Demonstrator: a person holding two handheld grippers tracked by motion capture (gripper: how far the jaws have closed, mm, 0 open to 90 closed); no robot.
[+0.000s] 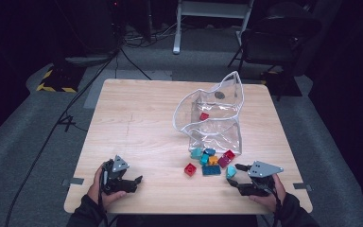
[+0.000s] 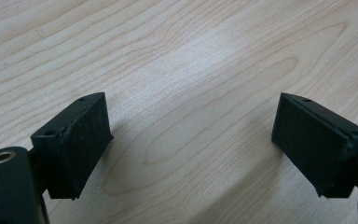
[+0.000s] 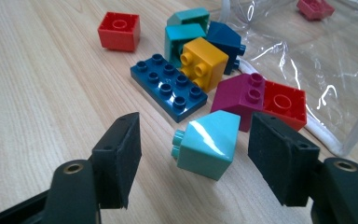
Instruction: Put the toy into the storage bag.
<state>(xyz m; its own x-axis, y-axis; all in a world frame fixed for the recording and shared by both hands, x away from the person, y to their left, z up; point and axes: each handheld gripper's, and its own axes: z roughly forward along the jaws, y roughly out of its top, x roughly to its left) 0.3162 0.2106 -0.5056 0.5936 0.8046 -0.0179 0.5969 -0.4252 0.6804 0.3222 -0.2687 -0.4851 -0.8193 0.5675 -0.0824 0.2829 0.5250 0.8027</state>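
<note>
A light teal sloped brick [image 3: 208, 144] lies on the wooden table [image 1: 137, 123] between the jaws of my right gripper [image 3: 195, 140], and neither pad touches it. In the high view that gripper [image 1: 234, 174] sits near the front right edge with the teal brick [image 1: 231, 171] at its tips. Just beyond lies a pile: a blue studded plate [image 3: 169, 86], a yellow brick [image 3: 203, 62], a magenta brick [image 3: 239, 95] and two red bricks [image 3: 119, 31]. My left gripper [image 1: 136, 183] rests at the front left, open over bare wood [image 2: 191, 121].
A clear plastic bag [image 1: 212, 113] stands open behind the pile, with one red brick [image 1: 203, 116] inside. Its white-trimmed edge [image 3: 324, 135] lies close to my right jaw. Chairs and cables are on the floor beyond the table.
</note>
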